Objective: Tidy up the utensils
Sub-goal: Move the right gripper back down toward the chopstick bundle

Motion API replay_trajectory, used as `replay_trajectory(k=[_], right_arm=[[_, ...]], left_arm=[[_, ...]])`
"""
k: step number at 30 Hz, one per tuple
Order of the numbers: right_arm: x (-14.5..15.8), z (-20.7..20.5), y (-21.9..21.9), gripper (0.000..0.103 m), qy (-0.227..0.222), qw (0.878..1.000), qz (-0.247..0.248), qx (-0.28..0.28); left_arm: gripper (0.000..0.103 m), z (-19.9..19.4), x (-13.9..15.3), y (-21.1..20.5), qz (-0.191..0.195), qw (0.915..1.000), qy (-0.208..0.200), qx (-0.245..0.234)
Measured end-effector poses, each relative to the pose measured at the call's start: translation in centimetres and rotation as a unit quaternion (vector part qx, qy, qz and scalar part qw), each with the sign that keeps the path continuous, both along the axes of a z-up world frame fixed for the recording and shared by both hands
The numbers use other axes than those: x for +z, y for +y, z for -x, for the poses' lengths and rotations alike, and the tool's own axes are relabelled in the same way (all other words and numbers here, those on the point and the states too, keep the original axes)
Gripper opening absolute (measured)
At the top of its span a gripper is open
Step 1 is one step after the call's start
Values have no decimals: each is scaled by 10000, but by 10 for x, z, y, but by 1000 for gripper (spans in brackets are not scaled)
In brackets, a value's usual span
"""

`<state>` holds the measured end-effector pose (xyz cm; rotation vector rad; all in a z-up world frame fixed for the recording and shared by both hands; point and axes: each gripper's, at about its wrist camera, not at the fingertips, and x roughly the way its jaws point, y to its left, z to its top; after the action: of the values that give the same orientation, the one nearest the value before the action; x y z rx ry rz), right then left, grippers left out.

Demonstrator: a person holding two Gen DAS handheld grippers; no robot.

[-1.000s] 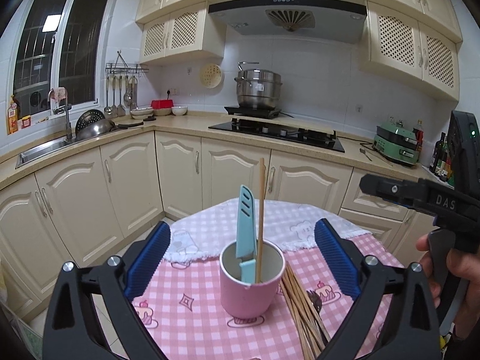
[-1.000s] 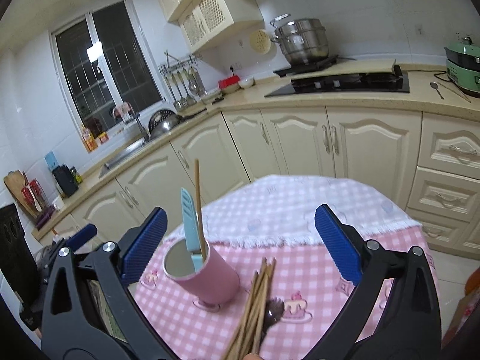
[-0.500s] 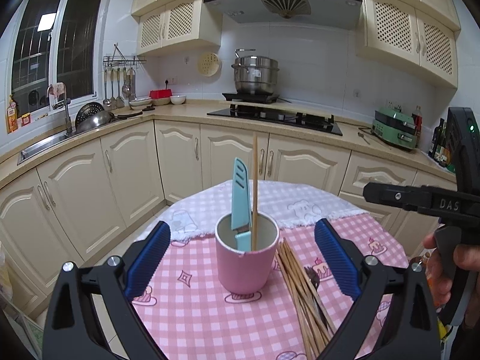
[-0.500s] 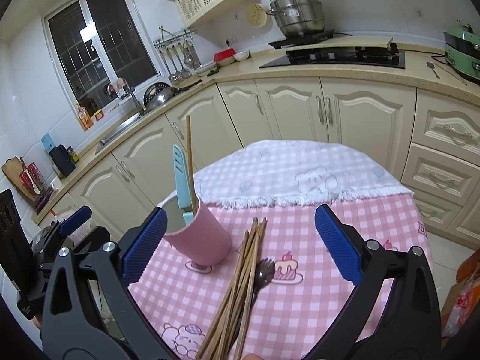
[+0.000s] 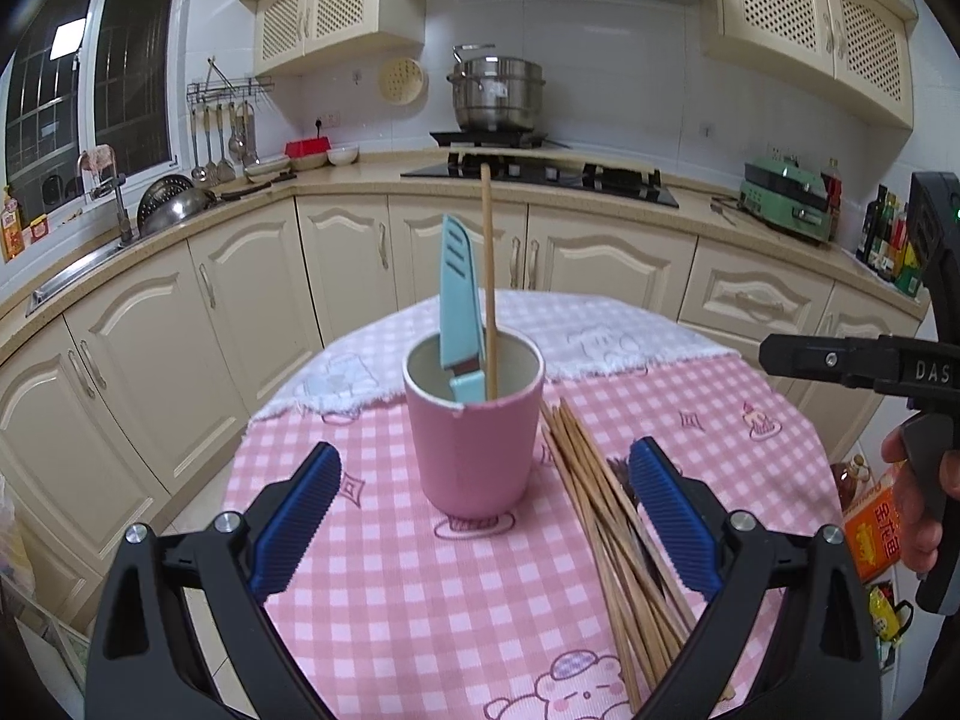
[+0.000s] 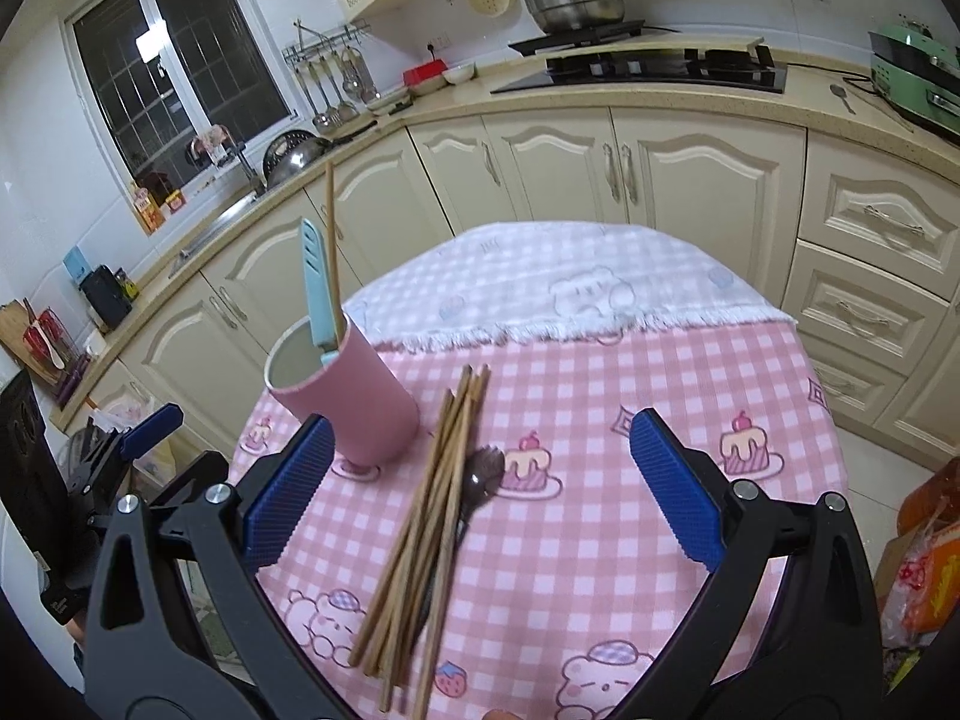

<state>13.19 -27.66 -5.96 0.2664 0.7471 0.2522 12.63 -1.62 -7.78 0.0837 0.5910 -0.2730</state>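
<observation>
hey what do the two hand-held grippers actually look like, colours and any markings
Both match: the left hand-held gripper and the right hand-held gripper each have black angular frames with silver bolts and two fingers faced with ribbed blue pads. In the left wrist view, the right one's black body carries white letters "DAS" and a small green light.

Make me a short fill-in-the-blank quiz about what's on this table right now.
1. The cup standing on the tablecloth is ____ in colour.
2. Inside the cup stand a blue knife and one ____.
3. The loose chopsticks lie partly over a dark ____.
4. Both grippers have their jaws ____.

Answers: pink; chopstick; spoon; open
</observation>
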Motion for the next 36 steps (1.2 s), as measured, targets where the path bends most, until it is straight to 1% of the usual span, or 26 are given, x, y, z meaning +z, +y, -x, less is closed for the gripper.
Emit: replay_trajectory(k=[7,11,14,20,23,31,32,33,34,35,36], right_arm=[[-24,6,13,97,334,9984,396,221],[-38,8,13,97,493,9975,438,250],[-47,8,12,97,589,9969,450,257],[-60,8,6,97,748,9959,458,235],[-65,8,5,97,806,9953,474,250],[-75,7,6,97,909,9939,552,281],[-75,7,6,97,918,9939,548,278],[-76,7,6,97,926,9938,545,276],[-77,8,6,97,931,9938,549,276],[-77,8,6,97,934,9937,550,277],[-77,8,6,97,940,9937,550,277]], left_arm=[[95,-1,-27,-14,-313,9989,337,-119],[95,-8,-48,-26,-592,9957,671,-242],[95,-14,-63,-32,-702,9931,889,-293],[95,-24,-82,-40,-792,9893,1174,-343],[95,-29,-88,-46,-850,9877,1256,-393],[94,-40,-99,-56,-954,9847,1419,-346],[93,-41,-99,-56,-955,9845,1428,-341],[90,-42,-100,-56,-939,9844,1444,-348],[81,-44,-101,-57,-904,9837,1508,-372],[75,-45,-101,-56,-855,9832,1569,-382],[73,-46,-102,-56,-803,9832,1592,-391]])
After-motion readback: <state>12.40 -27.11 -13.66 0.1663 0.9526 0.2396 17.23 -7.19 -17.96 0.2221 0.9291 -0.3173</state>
